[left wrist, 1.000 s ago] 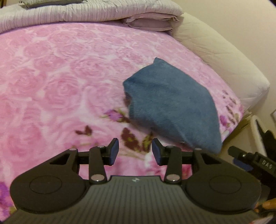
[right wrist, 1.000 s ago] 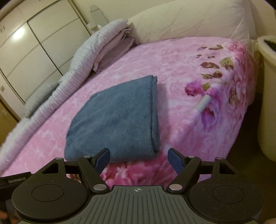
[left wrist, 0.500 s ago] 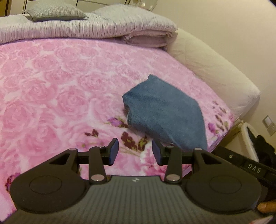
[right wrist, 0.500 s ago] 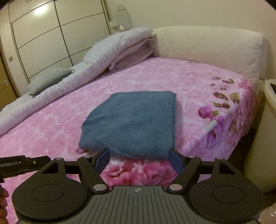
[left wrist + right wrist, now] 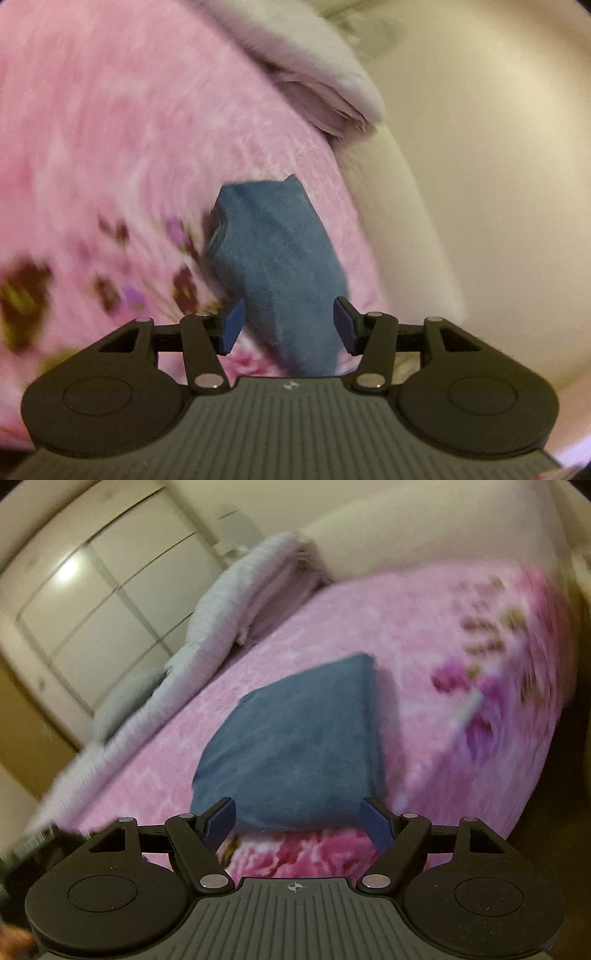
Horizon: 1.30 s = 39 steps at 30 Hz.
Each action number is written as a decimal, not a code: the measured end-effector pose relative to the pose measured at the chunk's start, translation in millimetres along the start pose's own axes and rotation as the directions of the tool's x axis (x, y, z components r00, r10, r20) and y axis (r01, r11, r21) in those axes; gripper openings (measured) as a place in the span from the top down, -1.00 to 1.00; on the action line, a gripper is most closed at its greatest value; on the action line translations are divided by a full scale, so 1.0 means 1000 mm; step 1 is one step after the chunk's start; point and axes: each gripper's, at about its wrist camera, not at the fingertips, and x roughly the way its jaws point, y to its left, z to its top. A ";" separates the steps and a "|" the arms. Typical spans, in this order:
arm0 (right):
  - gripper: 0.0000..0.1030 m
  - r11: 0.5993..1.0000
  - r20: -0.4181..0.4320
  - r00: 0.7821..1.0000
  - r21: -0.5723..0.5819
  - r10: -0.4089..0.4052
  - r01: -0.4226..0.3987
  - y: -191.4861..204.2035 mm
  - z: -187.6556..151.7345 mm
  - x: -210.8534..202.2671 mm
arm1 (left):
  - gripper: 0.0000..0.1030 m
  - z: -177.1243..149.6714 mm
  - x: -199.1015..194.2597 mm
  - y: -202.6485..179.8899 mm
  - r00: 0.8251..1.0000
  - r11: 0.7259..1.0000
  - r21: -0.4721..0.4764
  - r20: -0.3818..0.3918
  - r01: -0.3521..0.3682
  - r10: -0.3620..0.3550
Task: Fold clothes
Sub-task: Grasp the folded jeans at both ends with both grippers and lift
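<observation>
A folded blue cloth (image 5: 280,266) lies on the pink rose-patterned bed cover (image 5: 110,155), near the bed's edge. My left gripper (image 5: 288,325) is open and hangs above the cloth's near end, with nothing held between its blue pads. In the right wrist view the same blue cloth (image 5: 295,749) lies flat, just beyond my right gripper (image 5: 297,821), which is open and holds nothing. Both views are tilted and blurred by motion.
Folded grey and lilac bedding (image 5: 325,92) is piled at the back of the bed (image 5: 443,635). A cream padded headboard (image 5: 406,229) borders the bed's side. Wardrobe doors (image 5: 92,609) stand beyond the bed. A dark object sits at the lower left (image 5: 33,853).
Both cameras have swung and tilted sharply, blurring the scene. The left gripper has opened wider and moved over the blue cloth's near end. The cloth itself has stayed in place.
</observation>
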 end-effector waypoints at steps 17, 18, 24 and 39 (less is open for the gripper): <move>-0.50 0.924 -0.139 0.979 0.372 0.151 -0.090 -0.104 0.077 0.107 | 0.06 -0.001 0.097 0.033 0.997 0.974 -0.223 0.058 -0.029 0.043; -0.50 0.924 -0.157 0.975 0.372 0.158 -0.090 -0.104 0.081 0.114 | 0.04 -0.001 0.100 0.031 0.997 0.975 -0.218 0.066 -0.034 0.049; -0.49 0.920 -0.226 0.953 0.377 0.200 -0.104 -0.101 0.103 0.152 | -0.11 0.001 0.111 0.017 0.992 0.977 -0.209 0.102 -0.051 0.073; -0.49 0.839 -0.160 0.947 0.521 0.278 -0.158 -0.108 0.093 0.169 | 0.17 0.044 0.099 0.048 0.995 0.988 -0.143 0.095 0.056 -0.042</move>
